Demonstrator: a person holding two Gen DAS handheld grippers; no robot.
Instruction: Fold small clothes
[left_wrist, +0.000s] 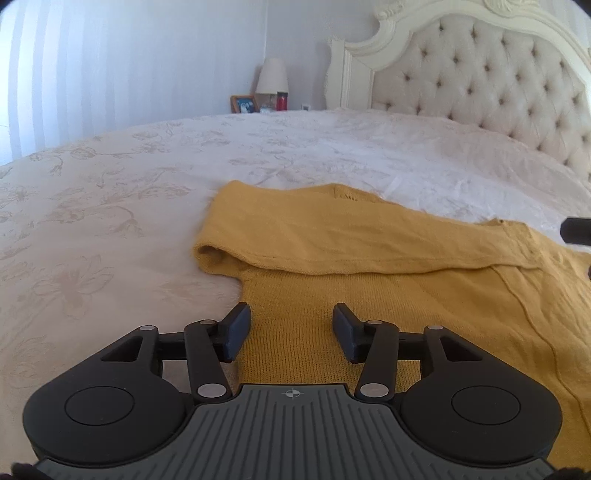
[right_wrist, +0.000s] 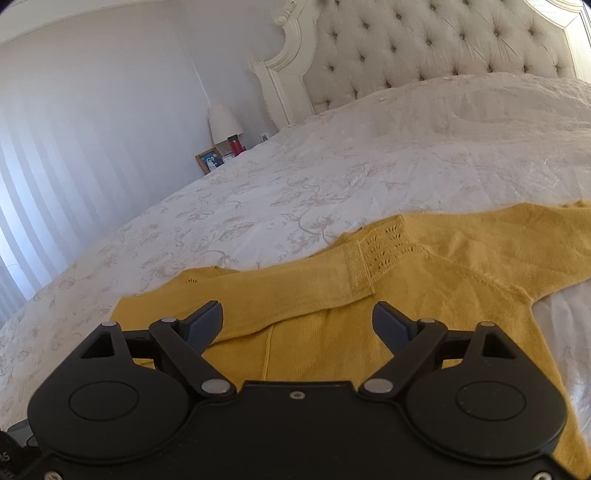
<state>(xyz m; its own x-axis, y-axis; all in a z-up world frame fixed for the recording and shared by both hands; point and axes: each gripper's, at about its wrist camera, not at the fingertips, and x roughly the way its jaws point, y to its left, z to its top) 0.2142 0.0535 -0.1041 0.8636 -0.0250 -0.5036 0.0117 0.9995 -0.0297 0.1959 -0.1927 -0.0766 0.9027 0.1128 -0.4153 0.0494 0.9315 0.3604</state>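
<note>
A mustard-yellow knit sweater (left_wrist: 369, 266) lies flat on the white floral bedspread (left_wrist: 110, 206). One sleeve (left_wrist: 332, 236) is folded across its body. My left gripper (left_wrist: 291, 325) is open and empty, just above the sweater's left side edge. In the right wrist view the sweater (right_wrist: 424, 295) shows its folded sleeve cuff (right_wrist: 358, 273) with eyelet trim, and the other sleeve stretches out to the right. My right gripper (right_wrist: 297, 321) is open and empty, low over the sweater's body. A tip of the right gripper shows at the right edge of the left wrist view (left_wrist: 576, 230).
A tufted cream headboard (left_wrist: 480, 74) stands at the bed's far end. A nightstand beyond the bed holds a lamp (left_wrist: 271, 75), a framed photo (left_wrist: 243, 104) and a red bottle (left_wrist: 282, 100). Striped curtains (left_wrist: 55, 74) hang on the left.
</note>
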